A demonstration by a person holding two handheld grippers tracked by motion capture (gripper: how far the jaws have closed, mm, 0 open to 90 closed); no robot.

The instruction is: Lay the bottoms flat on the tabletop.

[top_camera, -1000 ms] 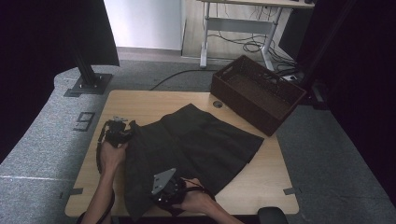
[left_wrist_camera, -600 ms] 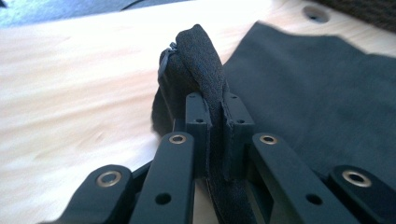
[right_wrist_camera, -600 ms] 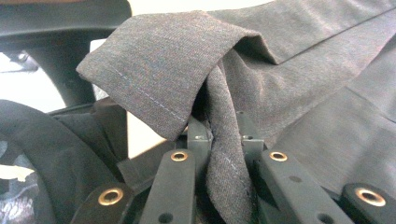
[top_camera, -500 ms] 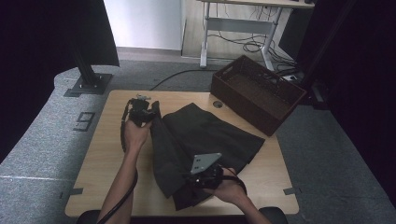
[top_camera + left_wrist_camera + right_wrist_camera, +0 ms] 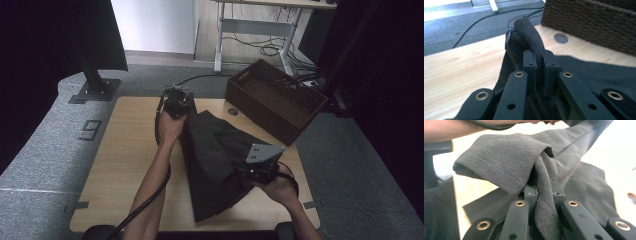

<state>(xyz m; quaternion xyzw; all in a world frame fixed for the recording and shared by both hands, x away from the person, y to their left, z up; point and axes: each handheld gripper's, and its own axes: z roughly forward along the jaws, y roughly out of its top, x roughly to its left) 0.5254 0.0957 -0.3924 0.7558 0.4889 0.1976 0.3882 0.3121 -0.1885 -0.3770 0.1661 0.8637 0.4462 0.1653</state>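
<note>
Here: 2 grippers, left gripper (image 5: 176,101) and right gripper (image 5: 257,167), 1 dark garment (image 5: 220,160), 1 basket (image 5: 275,100).

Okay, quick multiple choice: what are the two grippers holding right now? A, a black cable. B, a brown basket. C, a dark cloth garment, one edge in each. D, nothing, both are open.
C: the left gripper and the right gripper each have their jaws clamped on a fold of the dark garment, which is lifted partly off the wooden table.

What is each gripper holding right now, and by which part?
Both pinch the dark garment: the left gripper is shut on a bunched edge at its far end, the right gripper on a folded, stitched hem at its near end.
</note>
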